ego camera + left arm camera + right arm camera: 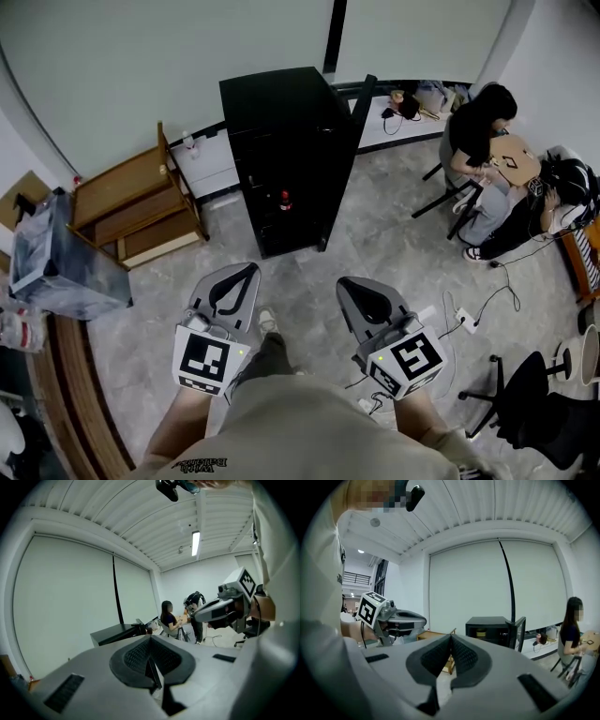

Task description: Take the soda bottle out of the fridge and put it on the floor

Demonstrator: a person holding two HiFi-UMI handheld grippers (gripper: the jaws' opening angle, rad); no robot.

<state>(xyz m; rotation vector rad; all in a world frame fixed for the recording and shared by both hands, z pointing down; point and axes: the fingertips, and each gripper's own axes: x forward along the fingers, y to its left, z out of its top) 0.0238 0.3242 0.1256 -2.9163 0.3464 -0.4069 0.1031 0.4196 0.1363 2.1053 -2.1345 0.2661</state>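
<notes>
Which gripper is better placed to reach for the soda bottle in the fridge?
Left, probably. The left gripper sits nearly straight in front of the open fridge, closer to the soda bottle. The right gripper is off to the side where the door swings out. Both are shut and empty.

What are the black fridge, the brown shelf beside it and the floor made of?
The fridge looks like painted metal or plastic: flat black panels with a dull sheen. The shelf seems to be wood: warm brown boards with plain edges. The floor looks like stone or vinyl tile: mottled grey squares with thin seams between them.
</notes>
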